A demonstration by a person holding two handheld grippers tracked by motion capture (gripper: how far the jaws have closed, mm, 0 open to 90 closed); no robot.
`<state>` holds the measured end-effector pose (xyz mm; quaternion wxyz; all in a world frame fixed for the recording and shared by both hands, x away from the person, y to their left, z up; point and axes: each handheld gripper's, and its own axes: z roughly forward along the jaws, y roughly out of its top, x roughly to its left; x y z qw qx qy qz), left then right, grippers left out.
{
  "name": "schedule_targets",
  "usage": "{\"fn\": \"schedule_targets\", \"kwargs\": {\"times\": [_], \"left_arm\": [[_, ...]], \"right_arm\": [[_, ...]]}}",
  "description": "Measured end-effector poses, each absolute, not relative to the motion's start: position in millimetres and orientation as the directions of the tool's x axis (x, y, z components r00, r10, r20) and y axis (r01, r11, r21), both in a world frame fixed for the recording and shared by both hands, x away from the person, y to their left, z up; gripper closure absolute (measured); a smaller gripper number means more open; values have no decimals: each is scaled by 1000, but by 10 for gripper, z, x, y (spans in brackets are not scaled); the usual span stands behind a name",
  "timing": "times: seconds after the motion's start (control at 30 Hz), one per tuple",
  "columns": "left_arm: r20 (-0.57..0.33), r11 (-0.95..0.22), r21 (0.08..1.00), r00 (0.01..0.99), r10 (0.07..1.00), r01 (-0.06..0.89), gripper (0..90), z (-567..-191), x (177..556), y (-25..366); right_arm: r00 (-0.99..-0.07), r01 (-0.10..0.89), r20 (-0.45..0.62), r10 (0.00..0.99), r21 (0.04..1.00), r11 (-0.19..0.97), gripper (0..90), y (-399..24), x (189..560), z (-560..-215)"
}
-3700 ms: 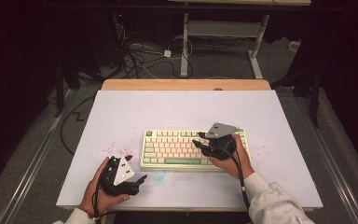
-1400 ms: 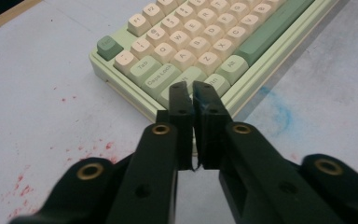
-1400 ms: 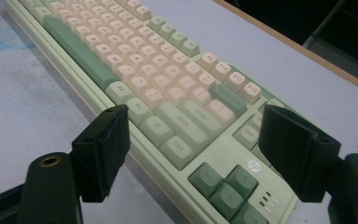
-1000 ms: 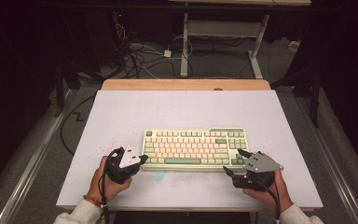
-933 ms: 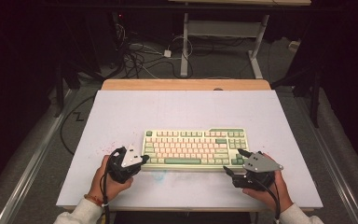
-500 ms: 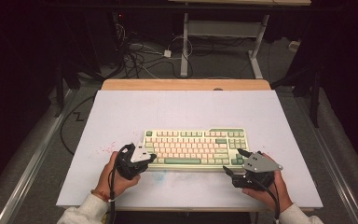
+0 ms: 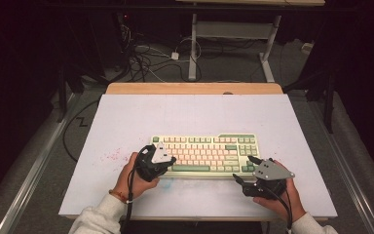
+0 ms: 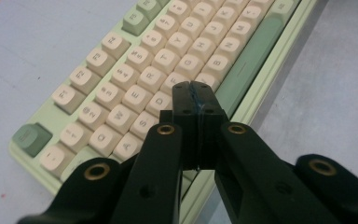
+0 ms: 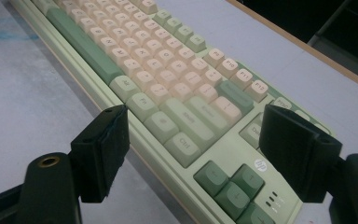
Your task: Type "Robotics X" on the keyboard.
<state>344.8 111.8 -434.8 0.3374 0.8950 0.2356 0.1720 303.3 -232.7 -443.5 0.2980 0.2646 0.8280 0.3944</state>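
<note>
Two tools [image 7: 168, 163] [image 7: 246, 171] at keyboard [image 7: 209, 148]

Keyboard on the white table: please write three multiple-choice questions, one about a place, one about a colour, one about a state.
1. Where are the left gripper's tips?
A. Over the keyboard's letter keys near its left end
B. At the table's far edge
C. Over the arrow keys

2. What colour is the space bar?
A. Red
B. Green
C. Black

3. How do the right gripper's jaws stand?
A. Pressed together
B. Closed on a keycap
C. Wide apart, holding nothing

Key: 1 A, the shut tips hover by D and F. 2 B, it is darker green than the case. 3 C, the keyboard's right corner shows between them.
</note>
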Motion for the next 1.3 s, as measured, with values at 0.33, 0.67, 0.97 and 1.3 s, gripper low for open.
{"fn": "schedule_targets", "kwargs": {"times": [0.33, 0.67, 0.97, 1.3], "left_arm": [[147, -682, 663, 840, 523, 308, 859, -4399, 3556, 979], [141, -683, 656, 836, 530, 322, 860, -4460, 3607, 959], [150, -704, 627, 835, 529, 333, 870, -4524, 3625, 926], [158, -670, 666, 816, 556, 328, 859, -4434, 3604, 1031]], "right_arm": [[-688, 212, -283, 669, 803, 558, 247, -2338, 3045, -4453], [-690, 218, -280, 667, 799, 560, 248, -2343, 3041, -4458], [-702, 221, -283, 654, 786, 577, 248, -2324, 3047, -4476], [-704, 212, -288, 649, 787, 579, 248, -2324, 3033, -4462]]}}
